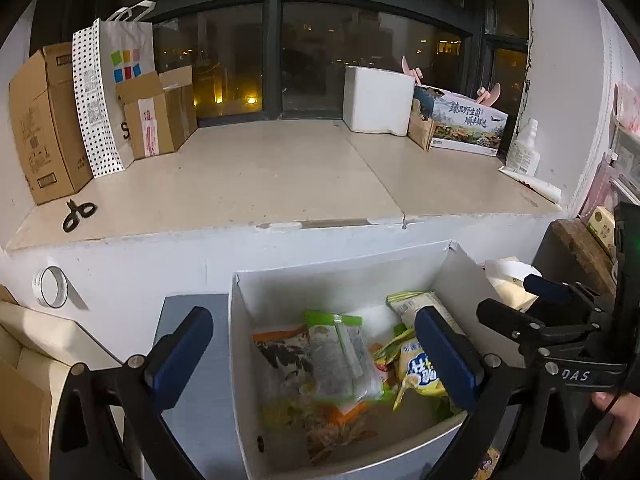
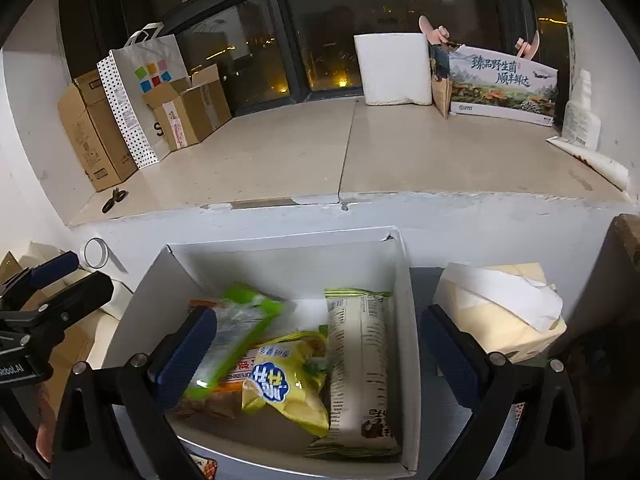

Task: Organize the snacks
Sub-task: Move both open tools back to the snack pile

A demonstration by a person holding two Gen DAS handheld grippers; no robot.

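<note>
The snack packets are seen lying in an open white box on the grey bench. Both the left gripper and the right gripper are held over it, jaws wide apart, nothing clamped. Scissors are shown clearly only in the left view; a stone window ledge lies behind.

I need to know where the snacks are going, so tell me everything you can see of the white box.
The white box is an open-topped rectangular tray, apparently thin white card, with one rear corner slightly torn. It sits upright on a grey surface just below the window ledge, beside a cream pack. Inside, snack packets lie loosely piled: a yellow bag, a long beige packet and a green-edged clear packet. Neither gripper touches it.
</note>
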